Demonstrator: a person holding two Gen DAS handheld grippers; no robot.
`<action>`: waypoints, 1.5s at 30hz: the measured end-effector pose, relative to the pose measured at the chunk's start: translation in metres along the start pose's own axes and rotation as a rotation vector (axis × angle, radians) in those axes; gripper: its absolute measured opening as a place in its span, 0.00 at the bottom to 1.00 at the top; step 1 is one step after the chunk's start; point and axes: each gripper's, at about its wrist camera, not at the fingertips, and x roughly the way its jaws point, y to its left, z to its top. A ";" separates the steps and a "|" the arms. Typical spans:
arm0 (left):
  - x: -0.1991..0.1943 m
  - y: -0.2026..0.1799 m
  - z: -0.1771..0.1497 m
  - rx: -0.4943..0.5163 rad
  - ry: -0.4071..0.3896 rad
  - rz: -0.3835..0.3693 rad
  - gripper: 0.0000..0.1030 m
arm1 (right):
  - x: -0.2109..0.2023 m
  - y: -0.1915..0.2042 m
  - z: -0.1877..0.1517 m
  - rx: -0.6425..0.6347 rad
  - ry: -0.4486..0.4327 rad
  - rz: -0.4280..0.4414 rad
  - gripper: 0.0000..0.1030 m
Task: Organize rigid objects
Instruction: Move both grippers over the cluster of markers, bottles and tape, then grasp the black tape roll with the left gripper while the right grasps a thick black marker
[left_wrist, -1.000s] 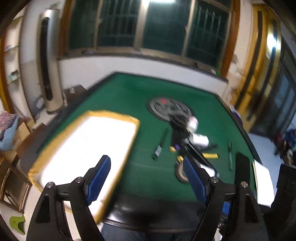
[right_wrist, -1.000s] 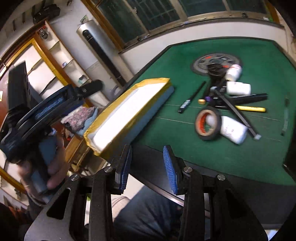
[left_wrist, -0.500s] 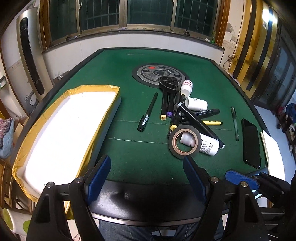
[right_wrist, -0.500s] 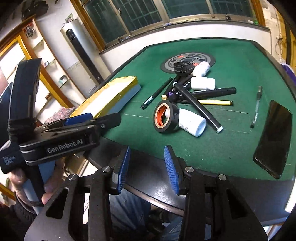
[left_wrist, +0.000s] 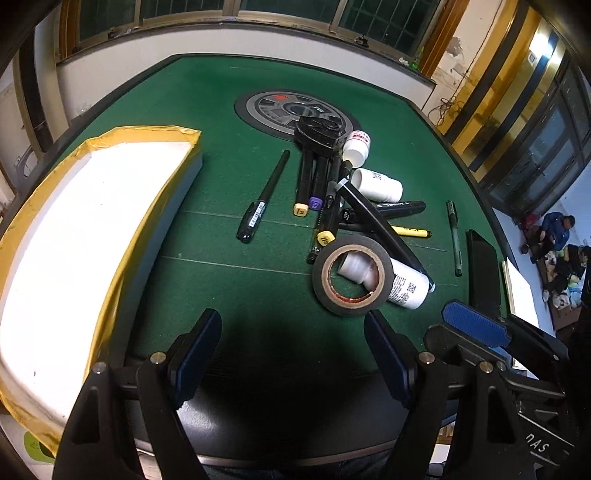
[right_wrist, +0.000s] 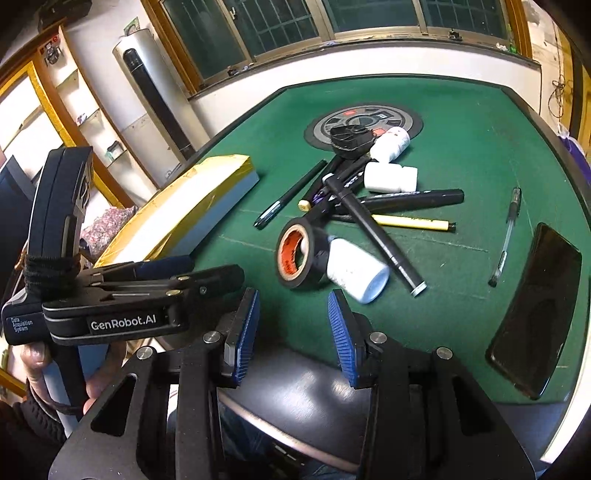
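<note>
Pile mid green felt table (left_wrist: 221, 288): black tape roll (left_wrist: 352, 275) w/ brown core leans on white plastic bottle (left_wrist: 404, 286) lying flat. Two more white bottles (left_wrist: 376, 183) on sides behind; black markers (left_wrist: 384, 229), yellow pen (left_wrist: 410, 231) crisscrossed. Single black pen (left_wrist: 264, 195) apart, left.

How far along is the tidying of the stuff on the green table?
Nothing looks sorted yet: the white tray is empty. Nothing is in hand either; the left gripper and right gripper are both open above the near table edge. Everything is left: the pile of markers, the bottles, the tape roll and the loose pen.
</note>
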 end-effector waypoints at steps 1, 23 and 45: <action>0.001 -0.001 0.001 0.001 0.003 -0.002 0.77 | 0.001 -0.001 0.001 0.001 0.001 0.001 0.38; 0.062 -0.005 0.035 0.005 0.128 -0.099 0.44 | 0.016 -0.046 0.033 0.074 0.009 -0.050 0.38; 0.038 0.009 0.015 -0.063 0.148 -0.109 0.10 | 0.073 -0.065 0.050 0.088 0.135 -0.016 0.20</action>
